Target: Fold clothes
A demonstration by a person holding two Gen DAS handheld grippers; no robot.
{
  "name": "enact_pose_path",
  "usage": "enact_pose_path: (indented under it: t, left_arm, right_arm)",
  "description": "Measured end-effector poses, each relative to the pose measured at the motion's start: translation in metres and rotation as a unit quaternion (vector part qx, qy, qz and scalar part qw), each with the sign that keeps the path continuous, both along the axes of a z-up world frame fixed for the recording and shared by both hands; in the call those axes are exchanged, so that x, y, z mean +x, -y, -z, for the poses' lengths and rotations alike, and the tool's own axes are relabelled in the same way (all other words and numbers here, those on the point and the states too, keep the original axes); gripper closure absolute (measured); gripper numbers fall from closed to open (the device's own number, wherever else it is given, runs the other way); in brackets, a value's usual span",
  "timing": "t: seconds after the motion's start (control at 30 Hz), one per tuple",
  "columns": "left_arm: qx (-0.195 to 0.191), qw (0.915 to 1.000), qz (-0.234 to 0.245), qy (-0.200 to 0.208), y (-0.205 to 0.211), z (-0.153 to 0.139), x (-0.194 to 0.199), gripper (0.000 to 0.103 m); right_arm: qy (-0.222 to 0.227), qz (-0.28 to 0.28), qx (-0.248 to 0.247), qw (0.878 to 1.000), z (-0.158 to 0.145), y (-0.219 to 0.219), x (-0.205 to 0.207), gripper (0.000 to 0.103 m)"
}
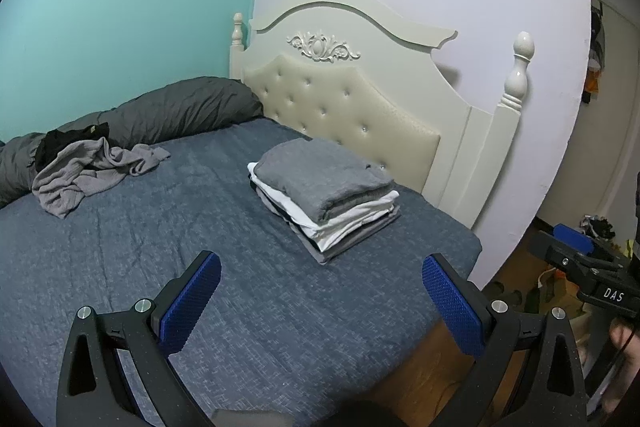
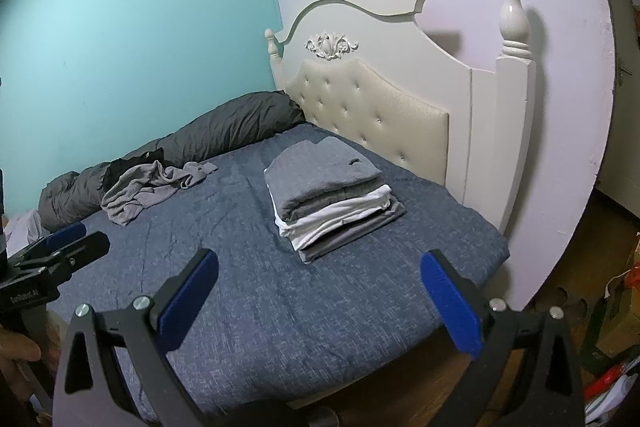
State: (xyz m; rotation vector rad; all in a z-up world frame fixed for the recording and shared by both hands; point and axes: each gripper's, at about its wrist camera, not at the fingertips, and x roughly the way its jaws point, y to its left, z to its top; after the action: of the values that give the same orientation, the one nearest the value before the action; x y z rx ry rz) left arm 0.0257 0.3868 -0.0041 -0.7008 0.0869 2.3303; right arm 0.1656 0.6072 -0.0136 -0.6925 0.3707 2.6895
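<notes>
A neat stack of folded clothes (image 1: 326, 195) (image 2: 332, 199), grey on top with white and grey layers below, sits on the blue bedspread (image 1: 240, 307) (image 2: 280, 307) near the headboard. A crumpled light-grey garment (image 1: 88, 167) (image 2: 148, 189) lies unfolded at the far left with a black garment (image 1: 64, 143) (image 2: 128, 165) behind it. My left gripper (image 1: 320, 267) hangs open above the near part of the bed, holding nothing. My right gripper (image 2: 318, 263) is also open and empty, just short of the stack. Each gripper shows at the edge of the other's view.
A rolled dark-grey duvet (image 1: 180, 107) (image 2: 224, 125) lies along the teal wall. The cream tufted headboard (image 1: 360, 107) (image 2: 380, 99) with posts stands behind the stack. Wooden floor with clutter (image 2: 612, 307) lies right of the bed's corner.
</notes>
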Motion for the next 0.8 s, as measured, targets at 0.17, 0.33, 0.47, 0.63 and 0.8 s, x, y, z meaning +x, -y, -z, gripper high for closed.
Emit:
enact_pose_path:
  t: [0.17, 0.33, 0.47, 0.63, 0.8]
  left_arm:
    - [-0.003, 1.0, -0.005, -0.006, 0.0, -0.0002, 0.0007, 0.0]
    - [0.002, 1.0, -0.006, -0.003, 0.0016, -0.0009, 0.0001, 0.0]
    - [-0.001, 1.0, -0.005, 0.001, 0.001, 0.0, -0.0013, 0.0]
    - [-0.003, 1.0, 0.0, 0.006, -0.0017, 0.0016, -0.0011, 0.0]
    - [-0.001, 0.9998, 0.007, 0.018, -0.0036, 0.0045, -0.0027, 0.0]
  right_arm:
    - [0.006, 0.004, 0.0, 1.0, 0.002, -0.0016, -0.001, 0.001]
    - [0.006, 0.005, 0.0, 1.0, 0.003, -0.0012, -0.0006, 0.001]
    - [0.005, 0.006, 0.0, 1.0, 0.003, -0.0009, 0.0002, 0.001]
    - [0.005, 0.004, 0.002, 1.0, 0.0023, -0.0006, -0.0003, 0.001]
    - [0.005, 0.005, 0.002, 1.0, 0.0021, 0.0, 0.0001, 0.001]
